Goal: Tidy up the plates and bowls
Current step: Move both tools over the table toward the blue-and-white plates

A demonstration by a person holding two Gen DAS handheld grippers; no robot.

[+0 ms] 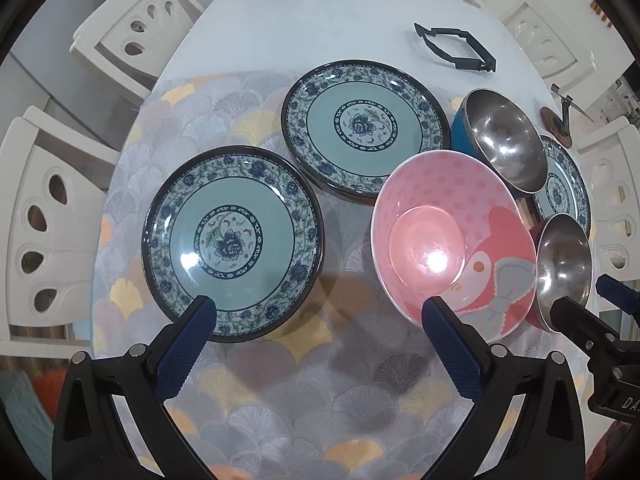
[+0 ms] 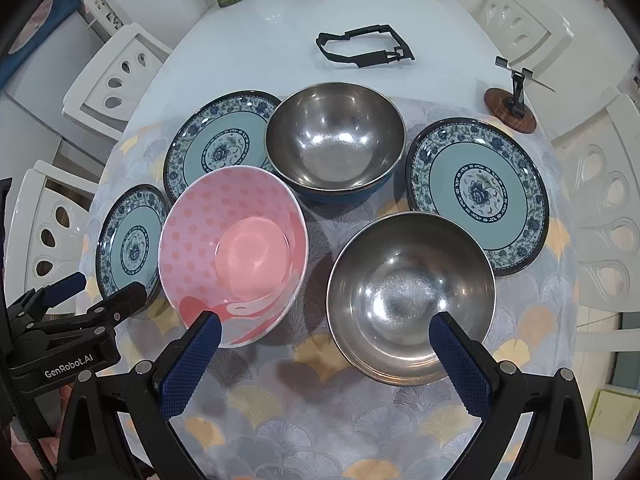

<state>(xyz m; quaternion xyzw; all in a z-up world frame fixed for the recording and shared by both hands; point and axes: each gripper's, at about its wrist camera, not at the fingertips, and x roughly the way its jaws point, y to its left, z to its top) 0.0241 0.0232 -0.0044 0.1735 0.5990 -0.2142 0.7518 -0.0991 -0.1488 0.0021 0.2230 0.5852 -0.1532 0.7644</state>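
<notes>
Left gripper [image 1: 320, 332] spread wide, empty, poised over bare patterned cloth [image 1: 320, 420]; right gripper [image 2: 326, 344] likewise wide and empty, flanking the gap between two bowls.

Nearest on the right: steel bowl [image 2: 408, 300], its near rim under the right finger pad [image 2: 460, 364]. Beside it, pink bowl [image 2: 236, 248], tilted, seemingly propped on the neighbouring plate's edge. Nearest on the left: floral plate [image 1: 232, 240]. Farther back: second steel bowl [image 2: 336, 140] with blue outside, second floral plate [image 1: 360, 128] just behind, third floral plate [image 2: 478, 192] off to the right.

Likely trouble: pink bowl rocking or sliding if nudged, being off level; polished steel slipping from a rim pinch; wide pads clipping a neighbour, everything packed close; thin plate rims hard to get under on cloth.

Count: three plates, three bowls — two steel, one pink. None stacked yet.

Beyond, on bare white table [image 2: 280, 32]: black frame [image 2: 364, 46], small stand on wooden disc [image 2: 512, 108].
</notes>
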